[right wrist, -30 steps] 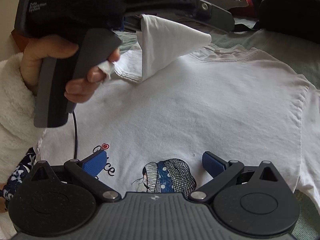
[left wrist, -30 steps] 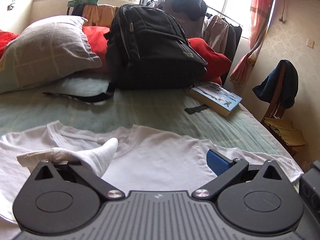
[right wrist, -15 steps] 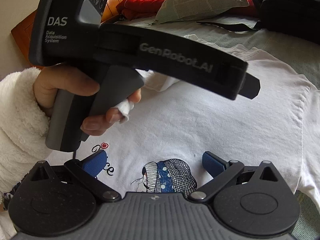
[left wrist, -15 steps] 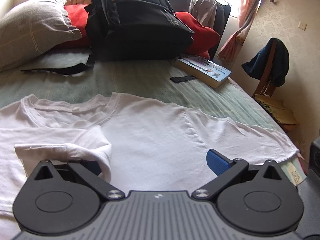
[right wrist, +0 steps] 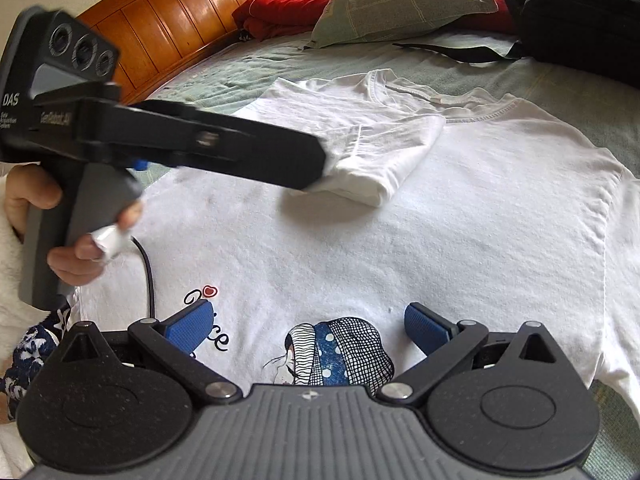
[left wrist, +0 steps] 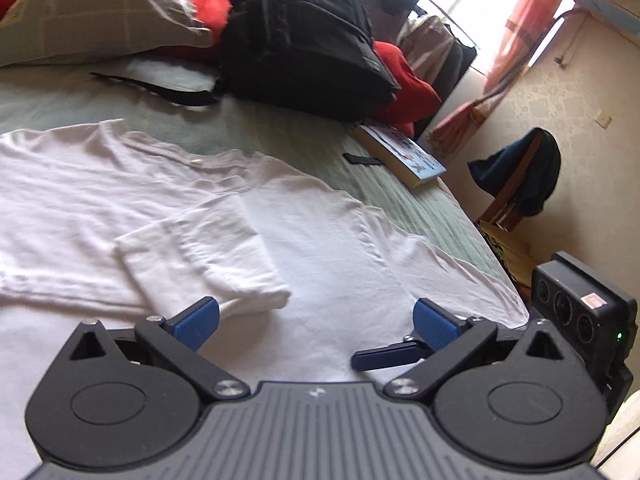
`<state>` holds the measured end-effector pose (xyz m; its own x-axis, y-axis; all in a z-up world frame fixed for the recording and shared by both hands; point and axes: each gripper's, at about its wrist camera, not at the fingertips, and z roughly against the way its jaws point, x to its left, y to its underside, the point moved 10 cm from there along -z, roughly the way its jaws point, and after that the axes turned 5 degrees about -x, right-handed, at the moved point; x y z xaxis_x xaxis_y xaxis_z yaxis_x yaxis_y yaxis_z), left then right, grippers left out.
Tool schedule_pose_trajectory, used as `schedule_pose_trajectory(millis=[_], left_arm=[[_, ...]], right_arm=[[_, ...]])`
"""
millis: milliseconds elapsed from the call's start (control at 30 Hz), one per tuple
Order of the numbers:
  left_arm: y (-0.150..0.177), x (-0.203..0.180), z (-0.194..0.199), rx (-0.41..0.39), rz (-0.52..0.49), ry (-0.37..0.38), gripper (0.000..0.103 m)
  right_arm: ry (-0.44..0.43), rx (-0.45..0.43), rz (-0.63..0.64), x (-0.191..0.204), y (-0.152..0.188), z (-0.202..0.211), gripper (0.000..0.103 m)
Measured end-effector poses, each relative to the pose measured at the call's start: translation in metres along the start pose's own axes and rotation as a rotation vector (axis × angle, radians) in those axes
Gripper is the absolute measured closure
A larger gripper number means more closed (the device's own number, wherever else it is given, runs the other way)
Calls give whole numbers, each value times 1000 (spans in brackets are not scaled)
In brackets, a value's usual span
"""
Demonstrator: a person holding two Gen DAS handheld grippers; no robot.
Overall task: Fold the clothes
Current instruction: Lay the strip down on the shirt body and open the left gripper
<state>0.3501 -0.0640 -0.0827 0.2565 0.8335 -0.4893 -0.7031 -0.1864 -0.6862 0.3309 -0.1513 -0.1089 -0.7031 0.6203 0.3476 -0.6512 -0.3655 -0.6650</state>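
Note:
A white T-shirt [right wrist: 460, 220] with a printed figure [right wrist: 336, 352] lies face up on the green bed sheet [left wrist: 280, 128]. One sleeve [left wrist: 200, 256] is folded inward and rests flat on the chest. My left gripper [left wrist: 316, 324] hovers just behind that sleeve, open, with nothing between its blue pads [left wrist: 196, 322]. From the right wrist view, the left gripper [right wrist: 316, 164] sits at the folded sleeve [right wrist: 380, 160], held by a hand [right wrist: 72, 256]. My right gripper [right wrist: 308, 326] stands open low over the shirt's hem, near the print.
A black backpack [left wrist: 304, 40], a grey pillow [left wrist: 100, 12] and red cloth [left wrist: 404, 88] lie at the head of the bed. A book [left wrist: 404, 156] rests near the bed's right edge. A chair with dark clothing [left wrist: 520, 176] stands beyond. A wooden headboard [right wrist: 180, 12] is at left.
The left gripper brought the raised sleeve down across the chest, let it go and opened. The sleeve now lies flat. The right gripper has stayed where it was.

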Motion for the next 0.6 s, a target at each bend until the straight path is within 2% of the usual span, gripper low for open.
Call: schedule_pose_trajectory(millis=[133, 300, 500, 600], left_arm=[[-11, 29, 5, -53, 70, -68, 1], [-30, 59, -12, -72, 132, -116, 1], [-31, 81, -43, 13, 221, -155, 1], [-34, 68, -50, 22, 225, -114, 1]], right_arm=[[2, -1, 2, 2, 4, 6, 0], [3, -3, 2, 0, 5, 7, 0], [3, -3, 1, 0, 2, 4, 0], [2, -3, 0, 0, 2, 4, 0]])
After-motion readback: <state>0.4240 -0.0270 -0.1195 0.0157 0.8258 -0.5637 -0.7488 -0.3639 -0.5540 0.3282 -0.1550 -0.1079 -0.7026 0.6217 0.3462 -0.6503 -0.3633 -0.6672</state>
